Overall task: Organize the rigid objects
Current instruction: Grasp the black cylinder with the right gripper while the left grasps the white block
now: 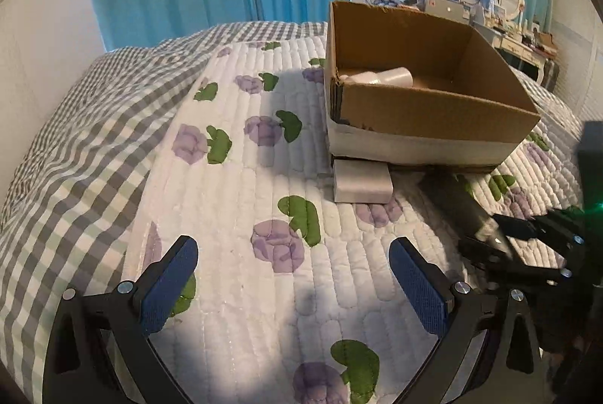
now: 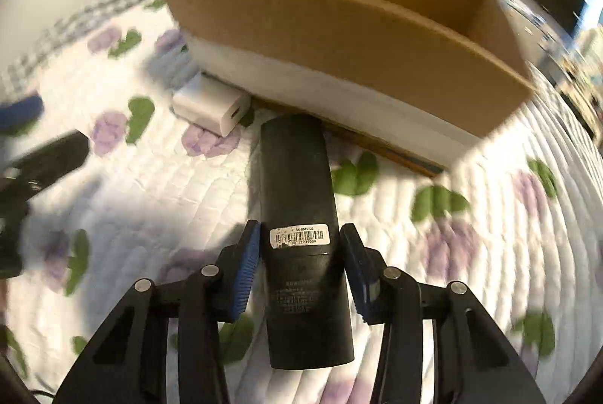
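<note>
While the right gripper [image 2: 300,245] holds its blue pads on either side of the black cylinder [image 2: 301,227], the left pad looks to be touching and the right one shows a thin gap, so I can't tell whether the jaws are truly clamped on it. The cylinder lies lengthwise along the fingers with its barcode label up and its far end close to the foot of the cardboard box [image 2: 339,38]. My worry is that the smooth round body could roll or slide out of a loose pinch, or that its far end could knock the near wall of the box on the way up, since the box sits on a soft quilted bed [image 1: 241,215] and would shift easily.

The gripper comes in low and nearly level, pointed toward the box. Off to its left, the left gripper [image 1: 294,283] hangs over the quilt with jaws spread wide and nothing between them. Further on, a white charger block [image 1: 361,181] rests against the box's near bottom edge, and a pale bottle [image 1: 380,78] already lies inside the box.
</note>
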The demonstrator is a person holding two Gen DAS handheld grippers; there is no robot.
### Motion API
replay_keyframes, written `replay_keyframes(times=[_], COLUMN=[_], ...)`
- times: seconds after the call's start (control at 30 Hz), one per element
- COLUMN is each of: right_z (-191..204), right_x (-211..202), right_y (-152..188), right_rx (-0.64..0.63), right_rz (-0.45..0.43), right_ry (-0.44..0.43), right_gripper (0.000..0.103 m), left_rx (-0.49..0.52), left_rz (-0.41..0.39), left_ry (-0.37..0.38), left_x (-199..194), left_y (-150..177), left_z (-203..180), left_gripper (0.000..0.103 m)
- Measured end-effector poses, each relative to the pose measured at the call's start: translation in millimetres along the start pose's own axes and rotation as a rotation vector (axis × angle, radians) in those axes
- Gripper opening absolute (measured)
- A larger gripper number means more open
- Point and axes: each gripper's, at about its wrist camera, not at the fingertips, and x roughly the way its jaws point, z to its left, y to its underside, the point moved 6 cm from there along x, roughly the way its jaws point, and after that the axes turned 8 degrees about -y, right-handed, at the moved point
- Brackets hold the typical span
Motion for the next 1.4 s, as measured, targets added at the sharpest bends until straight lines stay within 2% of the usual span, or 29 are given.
replay_keyframes(times=[0.1,0.23,0.3,0.47,0.67,0.83,1.13,1.3,1.33,1.37,1.4], right_z=[0,-4,-7,-42,-84,-115,-138,-136,-135,-134,-134], right_x=[-24,-52,-62,-92,-93,-89,-54,-40,-39,-38,-38], right_y=[4,13,14,21,19,1,-5,-8,-8,-8,-8], right_rx=[0.024,0.071,0.102,0.258,0.423,0.441,0.534,0.53,0.529,0.529,0.528], right_rz=[-0.061,-0.119,-0.155,-0.231,-0.235,-0.225,-0.199,-0.187,-0.184,-0.184,-0.184], right_ry=[0.026,0.038,0.068,0.127,0.093,0.151,0.12,0.128,0.13,0.132,0.133], right_gripper=[0.042,0.042,0.042,0.042,0.042,0.042,0.042,0.042,0.042,0.042,0.042], left_rx=[0.011,0.022,0.042,0.069,0.069,0.043,-0.008,0.016,0.015,0.016,0.02], left_rz=[-0.012,0.017,0.005,0.008,0.034,0.058,0.121,0.127,0.121,0.114,0.11], left_ry=[-0.019,0.031,0.018,0.021,-0.007,-0.025,0.015,0.016,0.021,0.019,0.003], left_x=[-4,-12,-18,-26,-13,24,89,100,99,97,96], left_y=[1,7,7,4,-13,-28,-34,-30,-30,-30,-30], left_z=[-2,-13,-18,-35,-48,-51,-58,-62,-62,-61,-60], left_gripper=[0.103,0.103,0.103,0.103,0.103,0.103,0.101,0.097,0.092,0.082,0.078])
